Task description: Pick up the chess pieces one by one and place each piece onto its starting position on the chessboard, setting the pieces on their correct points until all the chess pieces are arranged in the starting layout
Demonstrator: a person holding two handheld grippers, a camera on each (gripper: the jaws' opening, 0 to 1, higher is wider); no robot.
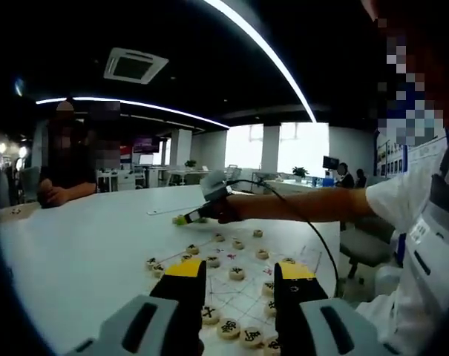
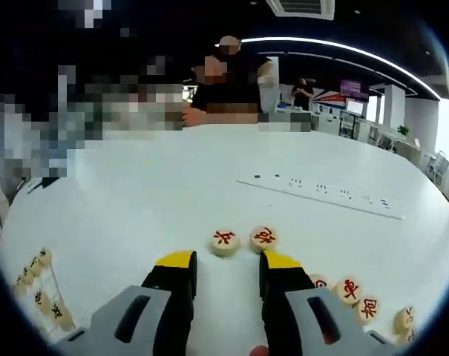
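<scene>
From the left gripper view, the left gripper [image 1: 240, 278] hung above the near end of the chessboard [image 1: 243, 297], its fingers [image 1: 185, 285] apart with nothing between them. Black-marked pieces [image 1: 237, 273] sat in rows on the board just ahead of and below the tips. Across the board the right gripper [image 1: 209, 194] reached in from the right on the person's outstretched arm, low over the far edge of the white bench [image 1: 83, 245], well apart from the left one.

From the right gripper view, the right gripper [image 2: 224, 271] pointed along the bench with its fingers [image 2: 282, 278] spread and empty. Two red-marked pieces sat side by side straight ahead: the left red piece [image 2: 225, 242] just beyond the gap and a little toward the left finger, the right red piece [image 2: 263, 238] touching or nearly touching it. More red pieces [image 2: 349, 291] lay in a line off to the right. I'd judge the right gripper the nearer hand for the pair, needing only a short push forward onto one disc, with the neighbour close enough to be nudged
</scene>
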